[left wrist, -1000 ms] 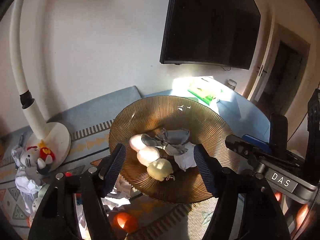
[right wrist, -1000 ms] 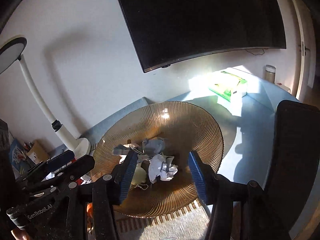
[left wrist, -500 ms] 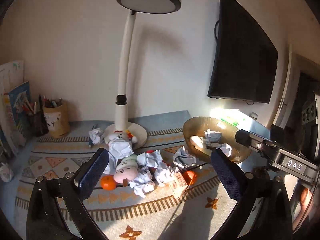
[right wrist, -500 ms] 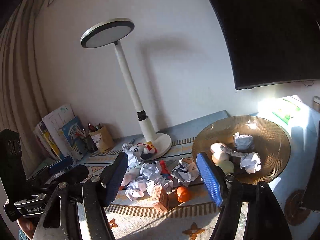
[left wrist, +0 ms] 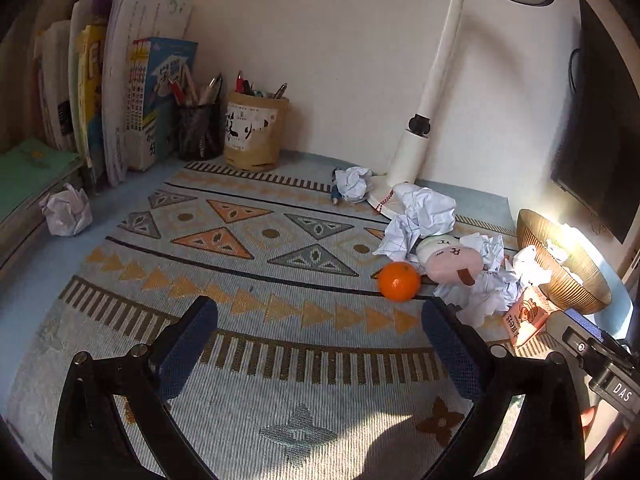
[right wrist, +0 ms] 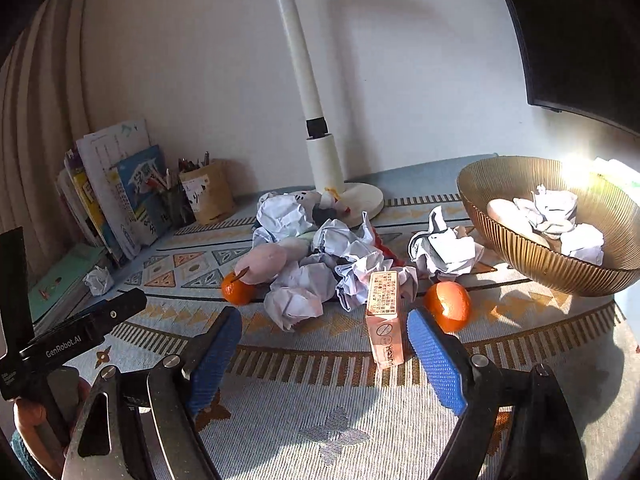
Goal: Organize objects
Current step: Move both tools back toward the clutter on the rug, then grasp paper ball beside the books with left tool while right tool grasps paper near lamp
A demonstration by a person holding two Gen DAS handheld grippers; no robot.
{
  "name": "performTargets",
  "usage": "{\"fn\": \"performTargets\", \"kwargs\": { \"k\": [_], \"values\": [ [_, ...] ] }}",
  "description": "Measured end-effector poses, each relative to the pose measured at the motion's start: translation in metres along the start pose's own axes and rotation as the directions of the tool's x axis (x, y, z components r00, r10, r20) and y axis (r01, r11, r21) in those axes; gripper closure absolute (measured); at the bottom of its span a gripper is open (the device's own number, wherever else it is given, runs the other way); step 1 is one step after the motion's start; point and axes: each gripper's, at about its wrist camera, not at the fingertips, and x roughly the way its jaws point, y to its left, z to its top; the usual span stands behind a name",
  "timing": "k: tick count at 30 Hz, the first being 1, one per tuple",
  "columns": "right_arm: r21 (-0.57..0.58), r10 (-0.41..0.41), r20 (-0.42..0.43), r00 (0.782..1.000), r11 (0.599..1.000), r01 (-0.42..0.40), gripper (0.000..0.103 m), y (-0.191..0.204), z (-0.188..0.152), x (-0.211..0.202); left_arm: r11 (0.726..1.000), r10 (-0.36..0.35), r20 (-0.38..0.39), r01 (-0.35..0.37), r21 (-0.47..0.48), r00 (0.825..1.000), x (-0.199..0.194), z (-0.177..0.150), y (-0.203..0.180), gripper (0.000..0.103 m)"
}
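My patterned mat (left wrist: 248, 248) fills the lower half of both views, and nearly everything sits on it. In the right wrist view the white lamp (right wrist: 316, 136) rises through the centre, its round base at mid-frame, and the ribbed amber bowl (right wrist: 532, 256) sits at the right edge holding crumpled paper and pale egg-like shapes. Books (left wrist: 120, 92) lean at upper left of the left wrist view, with two pen cups (left wrist: 254, 136) just right of them. The heap of paper balls (right wrist: 320, 264) lies at centre in the right view, between lamp base and my tongs, with a pink plush (left wrist: 450, 262) tucked in on its left side. A pink carton (right wrist: 385, 318) stands upright just in front of the heap. One orange (right wrist: 448, 306) rests right of the carton, close above my right pad; another orange (left wrist: 399, 281) lies at the heap's left edge. A lone paper ball (left wrist: 66, 214) sits far left, near the books. My left gripper (left wrist: 318, 352) stands wide apart over bare mat, nothing between the pads. My right gripper (right wrist: 324, 360) has just been opening; it is released, pads (right wrist: 436, 364) clear of the carton, which shows in the gap beyond them, and gripping nothing.
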Motion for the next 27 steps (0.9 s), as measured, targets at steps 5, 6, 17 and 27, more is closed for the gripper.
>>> {"fn": "performTargets", "kwargs": {
  "k": [5, 6, 17, 27],
  "values": [
    [0.019, -0.036, -0.037, 0.999, 0.999, 0.037, 0.019, -0.003, -0.002, 0.006, 1.0, 0.002, -0.013, -0.002, 0.026, 1.0, 0.0, -0.003, -0.006, 0.001],
    [0.018, -0.04, -0.035, 0.999, 0.999, 0.04, 0.016, -0.003, -0.002, 0.005, 1.0, 0.005, -0.015, -0.005, 0.025, 1.0, 0.0, -0.002, -0.006, 0.001],
    [0.026, -0.08, -0.023, 0.997, 0.996, 0.08, 0.005, -0.003, -0.001, 0.003, 0.999, 0.035, -0.034, -0.036, -0.025, 0.999, 0.002, -0.002, 0.005, 0.001],
    [-0.076, 0.028, 0.002, 1.0, 0.997, -0.028, 0.005, 0.03, 0.041, -0.016, 0.94, 0.274, -0.07, -0.283, -0.19, 0.959, -0.023, 0.042, 0.128, 0.002]
  ]
}}
